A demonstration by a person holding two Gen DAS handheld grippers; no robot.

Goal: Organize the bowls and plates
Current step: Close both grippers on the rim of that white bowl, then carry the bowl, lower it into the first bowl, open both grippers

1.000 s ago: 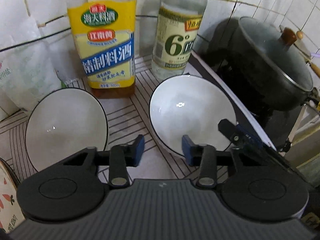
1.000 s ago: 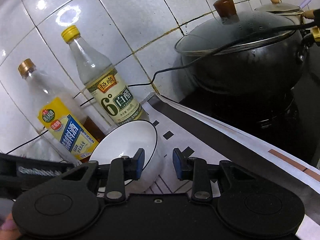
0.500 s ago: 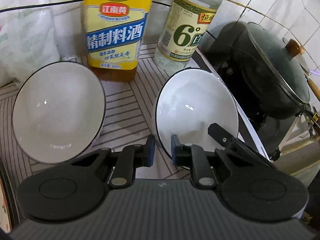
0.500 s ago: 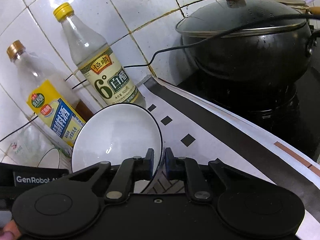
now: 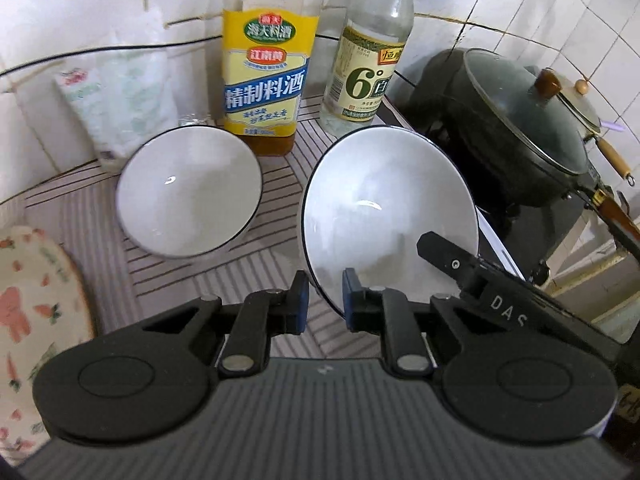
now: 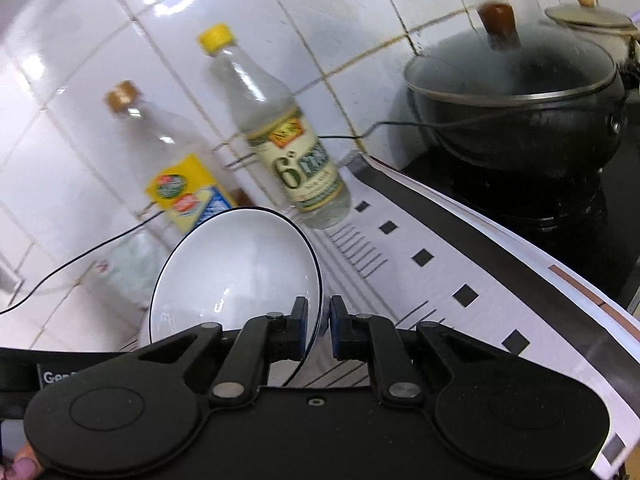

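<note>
Two white bowls with thin black rims are here. One bowl (image 5: pixel 188 192) sits on the striped counter mat (image 5: pixel 280 200) at the left. My right gripper (image 6: pixel 319 330) is shut on the rim of the second bowl (image 6: pixel 236 276) and holds it tilted above the mat; this bowl also shows in the left wrist view (image 5: pixel 384 208). My left gripper (image 5: pixel 324 300) has its pads at this bowl's near rim, with a gap showing on the left pad's side.
Two bottles, a yellow-labelled one (image 5: pixel 268 76) and a clear one (image 5: pixel 368 60), stand against the tiled wall. A black lidded pot (image 6: pixel 516 96) sits on the stove at right. A patterned plate (image 5: pixel 36 312) lies at left. A white bag (image 5: pixel 120 100) leans on the wall.
The right gripper has lifted and tilted the right bowl further. The left gripper has pulled back and up, and its jaws have widened slightly.
</note>
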